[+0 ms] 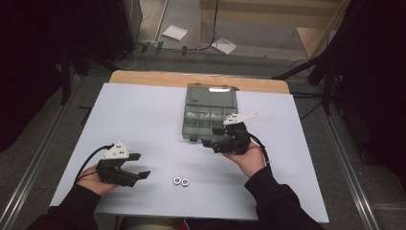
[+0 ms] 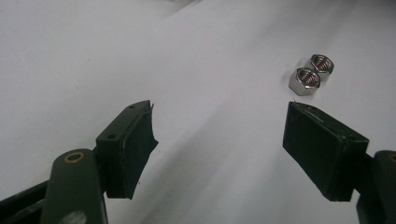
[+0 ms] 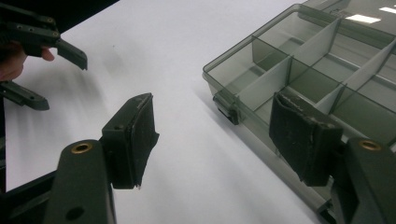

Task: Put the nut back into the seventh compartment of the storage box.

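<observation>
We had the left tool [image 1: 142, 165] resting low at about seven o'clock on the white-topped counter [image 1: 143, 115], its jaws spread wide and gripping nothing. In the left gripper view, the two small shiny steel hex nuts [image 2: 310, 74] lay touching each other on the bare surface, just beyond the tip of one pad and outside the gap, so nothing was pinched. From above, that pair [image 1: 181, 181] sat near six o'clock, between our two hands, a spot either tool could reach, we judged.

The right tool [image 1: 207, 142] hung at about four o'clock from the counter's centre, against the near corner of the smoky-grey translucent plastic compartment box [image 1: 210, 112], whose lid stood open. Its jaws were also wide apart and empty; in the right gripper view, one pad overlapped the box's near wall [image 3: 243, 100], the other stood over bare counter. We judged the nuts were meant for one of the divided cells, none of which visibly held a nut.
</observation>
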`<state>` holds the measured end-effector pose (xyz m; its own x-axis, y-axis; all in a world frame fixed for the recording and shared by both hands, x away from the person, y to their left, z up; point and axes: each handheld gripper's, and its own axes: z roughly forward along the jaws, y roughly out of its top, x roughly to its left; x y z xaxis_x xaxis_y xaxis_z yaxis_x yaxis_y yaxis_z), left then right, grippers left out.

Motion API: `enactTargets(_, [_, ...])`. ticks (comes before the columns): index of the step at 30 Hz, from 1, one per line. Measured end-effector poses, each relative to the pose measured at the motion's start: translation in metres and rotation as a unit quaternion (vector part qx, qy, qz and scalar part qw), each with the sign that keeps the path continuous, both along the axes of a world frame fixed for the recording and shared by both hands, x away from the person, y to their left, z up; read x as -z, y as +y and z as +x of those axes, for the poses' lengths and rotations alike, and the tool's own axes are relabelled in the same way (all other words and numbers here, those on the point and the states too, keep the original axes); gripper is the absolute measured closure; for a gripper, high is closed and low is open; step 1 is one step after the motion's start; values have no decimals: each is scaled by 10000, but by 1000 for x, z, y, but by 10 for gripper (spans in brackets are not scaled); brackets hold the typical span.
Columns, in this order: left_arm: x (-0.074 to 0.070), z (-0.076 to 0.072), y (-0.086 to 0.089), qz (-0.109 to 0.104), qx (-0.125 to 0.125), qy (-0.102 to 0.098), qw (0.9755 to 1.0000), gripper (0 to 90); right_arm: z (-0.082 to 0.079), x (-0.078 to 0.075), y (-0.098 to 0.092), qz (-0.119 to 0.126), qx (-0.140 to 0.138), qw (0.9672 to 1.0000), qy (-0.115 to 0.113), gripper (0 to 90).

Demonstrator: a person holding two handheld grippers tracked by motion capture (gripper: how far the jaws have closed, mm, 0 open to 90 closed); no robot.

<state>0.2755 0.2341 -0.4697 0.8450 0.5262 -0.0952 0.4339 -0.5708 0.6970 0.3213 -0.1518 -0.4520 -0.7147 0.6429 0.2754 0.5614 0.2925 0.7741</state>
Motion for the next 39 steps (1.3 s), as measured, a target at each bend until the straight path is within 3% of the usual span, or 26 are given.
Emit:
enactTargets(3, [2,0,-1,-112,-12,-34,9999,239,-3,1,1,31,-39,10000,4,318])
enactTargets(11, [1,1,-2,-95,17,-34,9999,239,-9,4,7,20,-211,9997,106,319])
enactTargets(21, [1,3,-5,-96,42,-33,9999,240,-13,7,11,19,-329,9994,-85,311])
enactTargets(39, [2,7,-9,-46,135,-15,9999,239,-27,21,32,-137,-777,9968,-112,315])
